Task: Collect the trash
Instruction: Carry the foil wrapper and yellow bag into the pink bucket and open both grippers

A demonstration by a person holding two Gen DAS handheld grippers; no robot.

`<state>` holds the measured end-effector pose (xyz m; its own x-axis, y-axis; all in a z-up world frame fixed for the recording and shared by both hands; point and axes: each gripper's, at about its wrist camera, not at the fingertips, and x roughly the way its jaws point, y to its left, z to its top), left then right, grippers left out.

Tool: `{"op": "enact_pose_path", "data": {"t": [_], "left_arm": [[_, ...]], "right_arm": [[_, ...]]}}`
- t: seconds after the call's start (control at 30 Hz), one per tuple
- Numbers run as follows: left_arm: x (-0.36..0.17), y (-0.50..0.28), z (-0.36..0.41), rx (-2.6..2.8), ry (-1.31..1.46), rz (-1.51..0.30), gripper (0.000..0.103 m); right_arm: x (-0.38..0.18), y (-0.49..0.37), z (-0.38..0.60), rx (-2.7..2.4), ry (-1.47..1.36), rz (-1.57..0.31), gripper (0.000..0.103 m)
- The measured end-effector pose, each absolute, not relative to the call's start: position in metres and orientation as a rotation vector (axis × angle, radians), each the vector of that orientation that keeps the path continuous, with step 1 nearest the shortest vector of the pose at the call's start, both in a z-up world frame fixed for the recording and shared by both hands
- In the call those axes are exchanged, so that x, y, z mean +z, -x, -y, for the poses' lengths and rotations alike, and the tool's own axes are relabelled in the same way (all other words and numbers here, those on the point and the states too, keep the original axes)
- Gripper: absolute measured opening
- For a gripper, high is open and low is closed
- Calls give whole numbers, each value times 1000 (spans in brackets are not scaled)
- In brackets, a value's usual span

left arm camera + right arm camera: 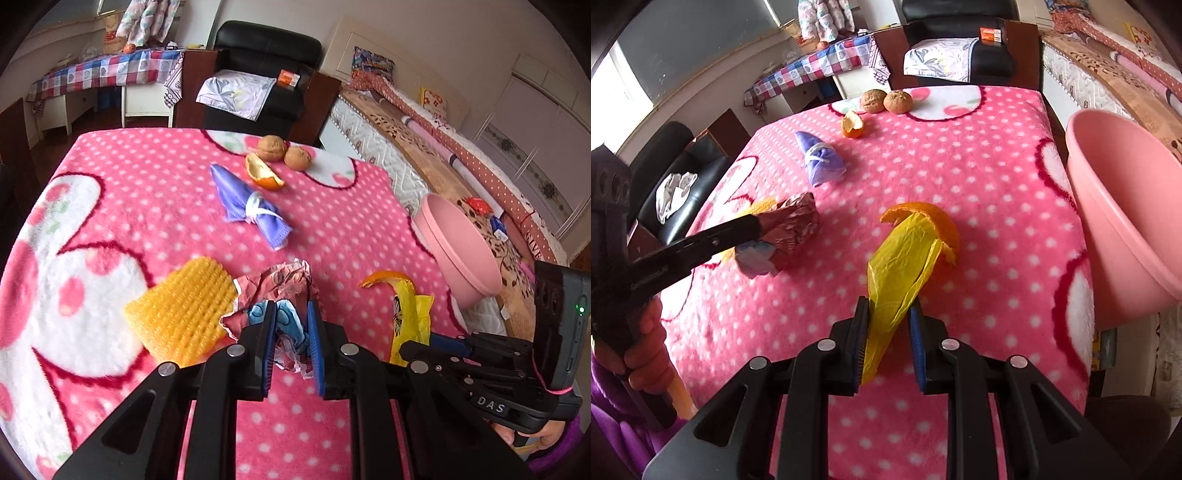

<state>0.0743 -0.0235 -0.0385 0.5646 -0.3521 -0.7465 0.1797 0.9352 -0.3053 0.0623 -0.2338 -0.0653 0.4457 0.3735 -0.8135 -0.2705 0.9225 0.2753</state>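
On the pink dotted worktop [147,192], between a black chair [266,55] and a bed [461,155], the left gripper [291,325] is pinching crumpled paper [280,288] and the right gripper [888,321] is pinching a yellow bag [901,266] near the basin [1123,206].

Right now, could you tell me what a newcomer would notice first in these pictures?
The pink dotted blanket covering the table, then both grippers holding trash above it: the left gripper grips crumpled paper, the right gripper a yellow bag. A pink basin stands at the table's right edge.
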Motion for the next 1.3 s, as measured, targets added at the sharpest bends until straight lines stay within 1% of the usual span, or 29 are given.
{"op": "enact_pose_path", "data": {"t": [0.2,0.3,0.43,0.53,0.57,0.6,0.7,1.0,1.3], "left_arm": [[-44,-73,27,-305,199,-946,18],[-46,-72,30,-297,186,-959,25],[-50,-72,32,-288,179,-978,27],[-49,-71,36,-290,168,-979,27],[-49,-71,37,-290,163,-977,25],[-48,-71,38,-291,158,-974,20],[-43,-69,41,-290,136,-956,17],[-25,-73,57,-273,105,-897,17],[-6,-89,100,-298,50,-835,17]], "right_arm": [[-67,-55,241,425,-129,-1048,21],[-68,-50,243,435,-137,-1053,21],[-70,-46,249,439,-160,-1052,21],[-70,-44,254,437,-171,-1045,21],[-69,-43,255,436,-173,-1042,21],[-69,-43,255,435,-174,-1037,21],[-67,-41,258,431,-177,-1022,21],[-50,-39,279,363,-165,-917,21],[-28,-51,308,264,-161,-817,21]]}}
